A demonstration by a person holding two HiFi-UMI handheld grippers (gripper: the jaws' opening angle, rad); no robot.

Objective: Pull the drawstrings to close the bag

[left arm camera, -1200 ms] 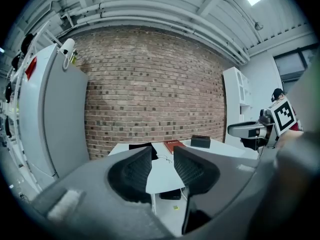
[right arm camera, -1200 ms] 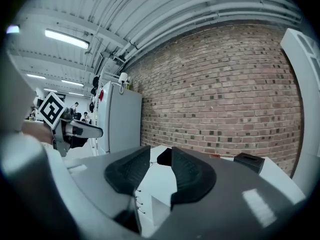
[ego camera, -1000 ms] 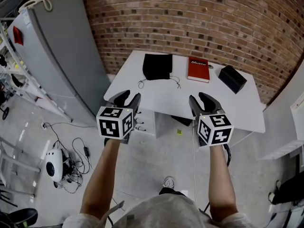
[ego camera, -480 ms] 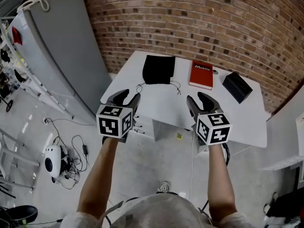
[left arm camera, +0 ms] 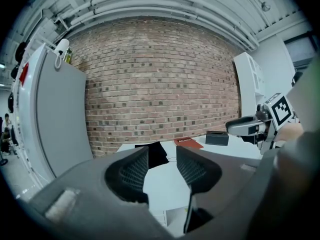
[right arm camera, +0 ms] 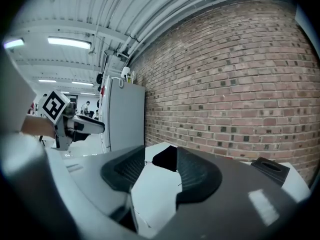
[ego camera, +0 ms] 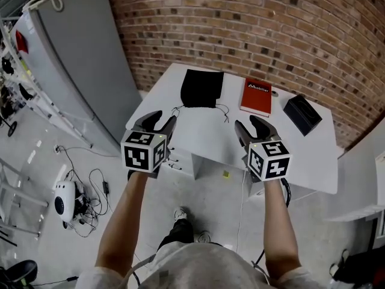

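Note:
A black drawstring bag (ego camera: 202, 88) lies flat at the far side of the white table (ego camera: 198, 134). Its thin drawstrings (ego camera: 224, 111) trail toward me on both sides. My left gripper (ego camera: 161, 120) hovers over the table's near left edge, open and empty. My right gripper (ego camera: 248, 125) hovers over the near edge to its right, also empty; its jaws have just been opening. In the left gripper view the bag (left arm camera: 159, 154) shows far off between the jaws of the left gripper (left arm camera: 162, 163). The right gripper view shows the bag (right arm camera: 166, 157) beyond the right gripper (right arm camera: 159, 168).
A red book (ego camera: 256, 97) and a black box (ego camera: 302, 114) lie on the table right of the bag. A tall grey cabinet (ego camera: 72, 59) stands to the left, a brick wall (ego camera: 271, 29) behind. Cables and a white device (ego camera: 63, 200) lie on the floor.
Both grippers have moved forward toward the table, now reaching over its near edge. The right jaws stand wider apart. The person has stepped closer.

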